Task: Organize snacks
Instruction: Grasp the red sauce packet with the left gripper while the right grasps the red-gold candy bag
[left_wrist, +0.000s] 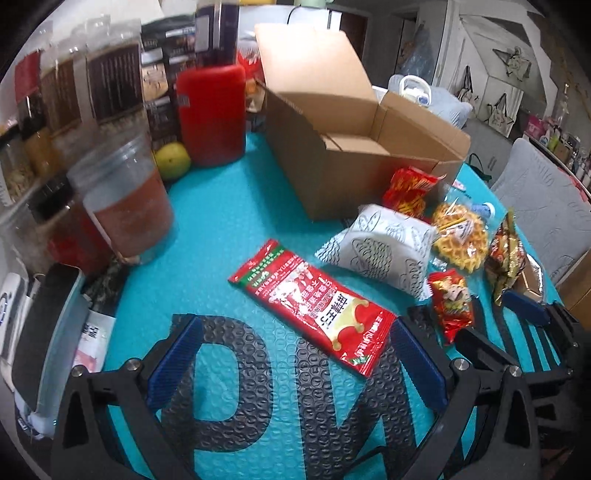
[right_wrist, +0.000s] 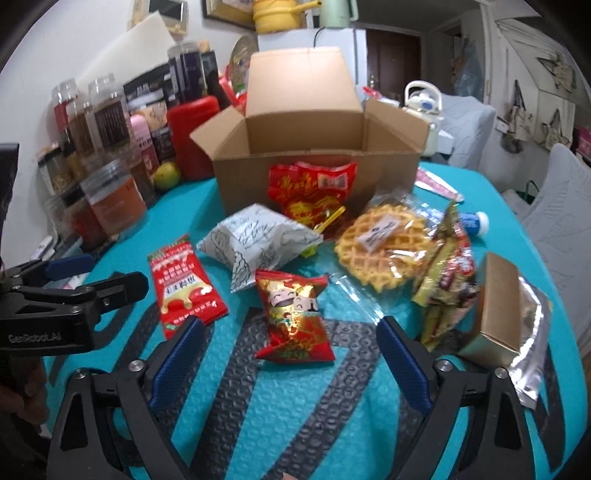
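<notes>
One open cardboard box (right_wrist: 314, 162) stood far on the surface (right_wrist: 295, 406); six snack packets lay before it. The long red packet (left_wrist: 314, 306) ran far-left to near-right between the left gripper (left_wrist: 295, 362)'s open, empty jaws. The right gripper (right_wrist: 291, 365)'s jaws were open around one small red packet (right_wrist: 295, 317).

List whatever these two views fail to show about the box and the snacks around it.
- Cardboard box: most of its floor, hidden by its front wall in both wrist views.
- Red noodle packet: its lower part, covered by the white patterned packet, right wrist view.
- Gold box: mostly hidden behind the right gripper in the left wrist view.
- Jars: labels blurred, left wrist view.
</notes>
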